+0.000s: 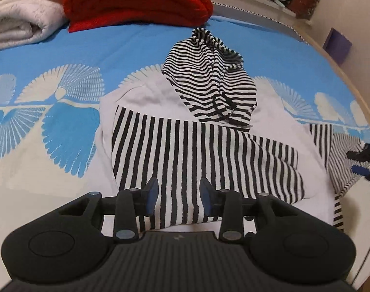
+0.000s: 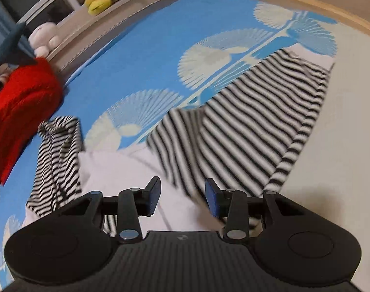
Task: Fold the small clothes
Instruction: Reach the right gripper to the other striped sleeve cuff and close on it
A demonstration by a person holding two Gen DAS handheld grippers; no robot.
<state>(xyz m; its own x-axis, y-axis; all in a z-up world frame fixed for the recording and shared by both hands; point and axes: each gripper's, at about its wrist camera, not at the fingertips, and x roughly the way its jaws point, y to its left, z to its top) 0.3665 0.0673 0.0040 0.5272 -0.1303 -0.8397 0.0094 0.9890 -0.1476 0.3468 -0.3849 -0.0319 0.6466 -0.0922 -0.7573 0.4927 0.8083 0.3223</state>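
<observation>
On bed point(image 1: 63, 46) centre: hoodie point(image 1: 185, 146) lay half-folded | left gripper point(image 1: 179, 196) spread, empty | right gripper point(image 2: 182, 197) spread, empty, freeing sleeve.

left hand-held gripper point(image 1: 179, 196): jaws apart, nothing between, angled down | right hand-held gripper point(image 2: 182, 197): same

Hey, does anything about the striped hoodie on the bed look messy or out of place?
Yes. The striped hoodie is only half folded: its hood lies crumpled and twisted toward the red blanket, and one sleeve sprawls sideways across the bedspread.
</observation>
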